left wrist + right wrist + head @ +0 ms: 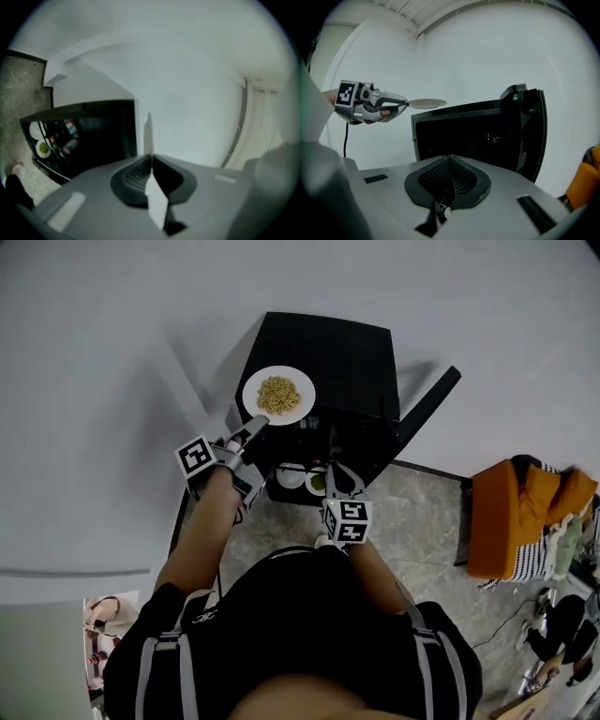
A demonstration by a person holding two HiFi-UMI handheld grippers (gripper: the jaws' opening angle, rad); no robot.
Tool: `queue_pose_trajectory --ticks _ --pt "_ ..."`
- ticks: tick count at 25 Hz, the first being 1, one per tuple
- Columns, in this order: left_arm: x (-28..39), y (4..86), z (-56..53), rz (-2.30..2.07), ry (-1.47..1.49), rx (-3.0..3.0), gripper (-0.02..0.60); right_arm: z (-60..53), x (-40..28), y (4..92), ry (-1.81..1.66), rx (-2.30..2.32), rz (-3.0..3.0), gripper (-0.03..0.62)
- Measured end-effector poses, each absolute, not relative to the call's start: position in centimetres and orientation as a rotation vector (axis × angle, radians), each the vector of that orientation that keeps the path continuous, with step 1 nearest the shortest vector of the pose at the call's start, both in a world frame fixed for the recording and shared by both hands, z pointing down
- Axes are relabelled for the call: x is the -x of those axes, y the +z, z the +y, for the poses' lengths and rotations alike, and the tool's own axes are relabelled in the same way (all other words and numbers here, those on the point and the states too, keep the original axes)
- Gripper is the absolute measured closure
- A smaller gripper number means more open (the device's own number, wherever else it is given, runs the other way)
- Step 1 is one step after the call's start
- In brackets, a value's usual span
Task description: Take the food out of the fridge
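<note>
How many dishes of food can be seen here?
3: one plate held by the left claw above the fridge; two dishes inside, one pale, one greenish. Others may be hidden.

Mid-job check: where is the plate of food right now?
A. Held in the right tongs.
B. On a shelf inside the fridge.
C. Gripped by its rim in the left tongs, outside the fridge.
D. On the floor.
C: the left tongs are clamped on the rim of the plate, holding it over the top of the fridge; the right tongs are shut and empty.
</note>
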State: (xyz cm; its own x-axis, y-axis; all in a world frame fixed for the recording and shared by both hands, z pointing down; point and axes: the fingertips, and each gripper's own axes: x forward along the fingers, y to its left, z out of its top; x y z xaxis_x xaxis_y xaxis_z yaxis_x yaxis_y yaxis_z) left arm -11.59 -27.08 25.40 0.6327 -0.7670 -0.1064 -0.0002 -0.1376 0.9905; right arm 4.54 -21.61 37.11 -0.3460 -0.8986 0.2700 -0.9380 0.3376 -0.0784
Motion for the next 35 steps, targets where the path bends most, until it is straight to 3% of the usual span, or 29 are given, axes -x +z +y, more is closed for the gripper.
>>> queue_pose_trajectory --ticks 15,19,24,27,28,32,35 --pt "12.2 26.9 -33.1 -0.706 -0.826 -1.507 0.564 -22.6 -5.0 37.2 0.344 -1.713 -2.382 0.594" --pt "12.3 25.6 -32.6 -0.710 -0.839 -1.568 0.481 -22.9 -4.6 37.1 0.335 -1.710 -2.385 0.594" --pt "12.7 24.9 -29.5 -0.679 -0.789 -1.674 0.476 -23.4 -3.4 35.1 0.323 -1.705 -2.431 0.594" --pt "13.3 25.1 -27.6 -0.691 -0.764 -1.733 0.501 -23.8 -2.4 33.3 0.305 -1.705 -2.477 0.594" --pt "13.2 25.2 -27.0 -0.692 -0.740 -1.768 0.580 -23.8 -2.1 32.7 0.304 -1.705 -2.491 0.594" --pt "11.6 26.4 -25.3 -0.756 -0.564 -2.010 0.581 -24.4 -0.9 31.4 0.335 -1.708 -2.506 0.594" --pt "10.6 28.2 -24.5 -1.012 -0.248 -2.357 0.581 -24.6 0.1 30.7 0.347 -1.702 -2.517 0.594"
